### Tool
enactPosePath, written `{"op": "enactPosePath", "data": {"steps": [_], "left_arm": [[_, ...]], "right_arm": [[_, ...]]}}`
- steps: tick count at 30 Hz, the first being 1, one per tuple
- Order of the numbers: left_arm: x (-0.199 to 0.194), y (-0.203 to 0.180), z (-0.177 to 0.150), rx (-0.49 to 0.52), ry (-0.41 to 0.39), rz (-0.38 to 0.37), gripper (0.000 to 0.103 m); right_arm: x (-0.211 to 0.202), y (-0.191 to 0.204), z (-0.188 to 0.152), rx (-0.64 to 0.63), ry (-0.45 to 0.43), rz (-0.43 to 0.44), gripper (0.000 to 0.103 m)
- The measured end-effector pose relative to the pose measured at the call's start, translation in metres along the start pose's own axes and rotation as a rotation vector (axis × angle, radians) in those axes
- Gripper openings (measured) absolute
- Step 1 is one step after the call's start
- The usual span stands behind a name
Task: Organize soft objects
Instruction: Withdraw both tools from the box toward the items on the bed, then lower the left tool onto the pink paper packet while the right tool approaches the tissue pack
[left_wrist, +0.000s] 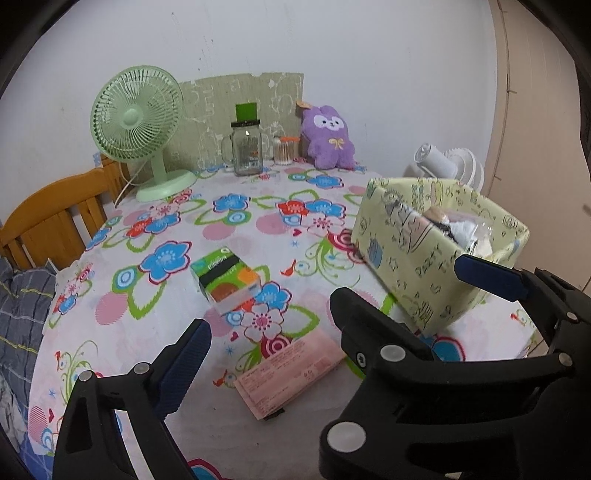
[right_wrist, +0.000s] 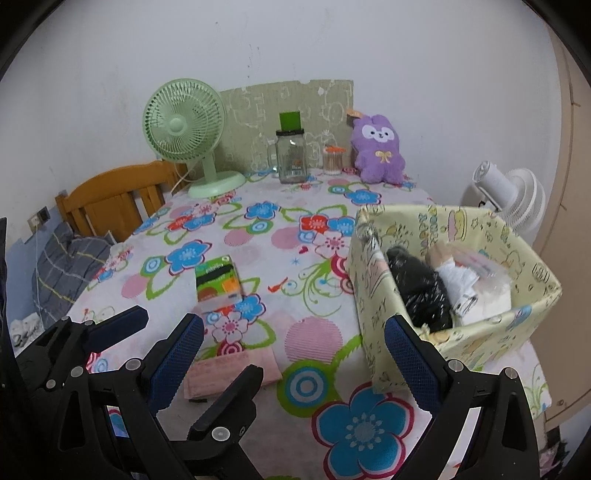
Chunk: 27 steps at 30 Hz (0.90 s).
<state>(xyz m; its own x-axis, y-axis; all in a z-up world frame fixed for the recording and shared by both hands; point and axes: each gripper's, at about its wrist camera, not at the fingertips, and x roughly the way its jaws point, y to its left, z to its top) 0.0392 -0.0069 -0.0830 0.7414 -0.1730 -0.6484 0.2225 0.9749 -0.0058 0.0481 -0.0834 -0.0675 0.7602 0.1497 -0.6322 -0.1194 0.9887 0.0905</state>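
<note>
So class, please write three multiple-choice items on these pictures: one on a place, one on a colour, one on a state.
1. Where does the purple plush rabbit sit?
A. in the fabric box
B. at the table's far edge by the wall
C. on the chair

2. What colour is the round desk fan with the disc base?
A. pale green
B. red
C. black

3. How are both tools?
A. shut on the pink packet
B. shut on nothing
C. open, holding nothing

Answers: 1 B, it stands beside the clear glass jar, far from the pale yellow printed fabric box. 2 A, its grille and base are pale green. 3 C, the left tool and right tool show wide gaps, with the flat pink packet lying untouched.
</note>
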Motion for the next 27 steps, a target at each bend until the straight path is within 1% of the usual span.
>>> {"op": "enactPosePath", "data": {"steps": [4, 10, 11, 15, 24, 27], "left_arm": [[0.006, 0.0, -0.009, 0.021, 0.015, 0.025, 0.097], [0.023, 0.004, -0.021, 0.04, 0.063, 0.035, 0.095], [0.026, 0.004, -0.023, 0.04, 0.074, 0.033, 0.093], [0.036, 0.008, -0.029, 0.029, 0.1, 0.016, 0.093], [0.054, 0.015, -0.032, 0.031, 0.134, 0.011, 0.091], [0.056, 0.017, -0.031, 0.022, 0.134, 0.0, 0.091]], "right_arm": [[0.007, 0.001, -0.009, -0.005, 0.013, -0.01, 0.099], [0.021, 0.001, -0.022, -0.006, 0.048, -0.032, 0.099], [0.023, 0.001, -0.024, -0.002, 0.058, -0.034, 0.099], [0.032, 0.0, -0.03, -0.003, 0.091, -0.032, 0.098], [0.05, -0.003, -0.036, 0.015, 0.138, -0.049, 0.098], [0.053, -0.003, -0.036, 0.027, 0.146, -0.05, 0.098]]}}
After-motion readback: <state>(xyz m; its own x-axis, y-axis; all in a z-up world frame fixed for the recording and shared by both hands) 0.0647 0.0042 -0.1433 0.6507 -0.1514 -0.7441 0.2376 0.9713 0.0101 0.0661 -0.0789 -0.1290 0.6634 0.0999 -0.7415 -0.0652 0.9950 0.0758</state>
